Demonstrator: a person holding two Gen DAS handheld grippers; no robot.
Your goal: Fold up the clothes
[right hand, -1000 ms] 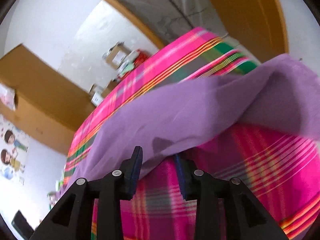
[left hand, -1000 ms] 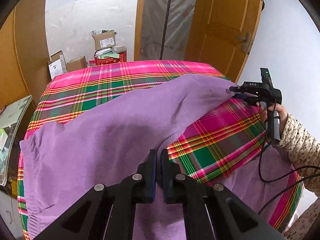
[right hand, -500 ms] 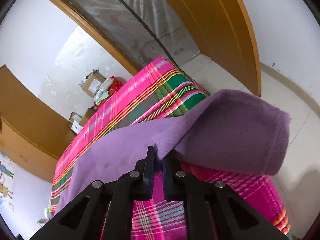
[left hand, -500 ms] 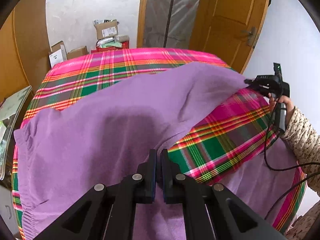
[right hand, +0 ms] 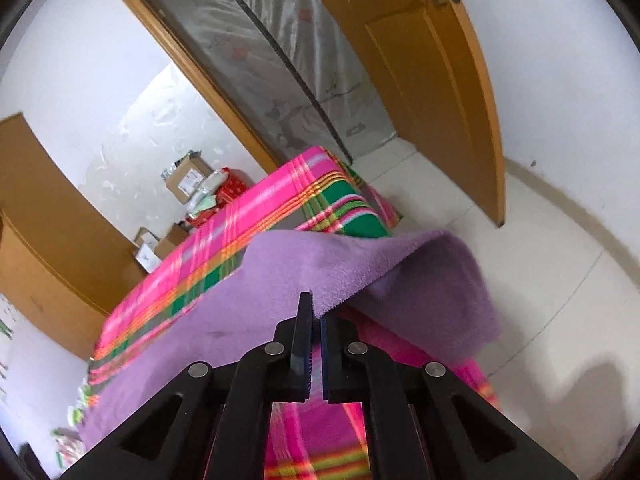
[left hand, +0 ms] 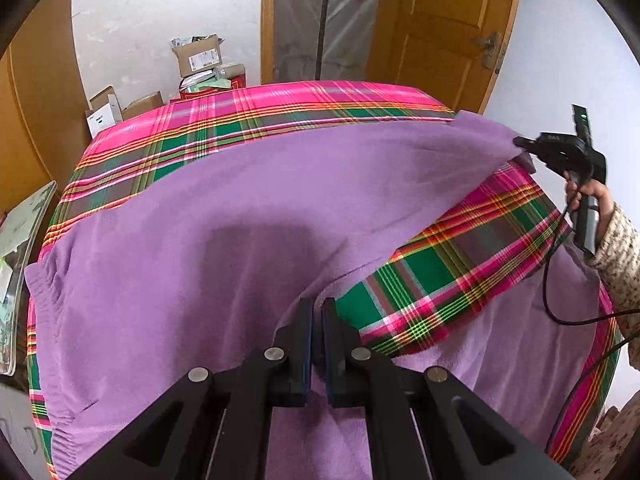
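Each hand-held gripper (left hand: pixel 317 312) (right hand: pixel 316 312) clenches purple garment (left hand: pixel 240 216) over plaid table (left hand: pixel 280 108), near door (left hand: pixel 444 32).

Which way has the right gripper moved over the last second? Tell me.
Yes. In the left wrist view the right gripper, shut on the purple garment, has moved outward past the plaid tablecloth's right edge, toward the wooden door.

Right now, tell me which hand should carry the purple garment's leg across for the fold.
Right. The right tool grips the purple garment at its lifted far end; the left tool pins the crotch.
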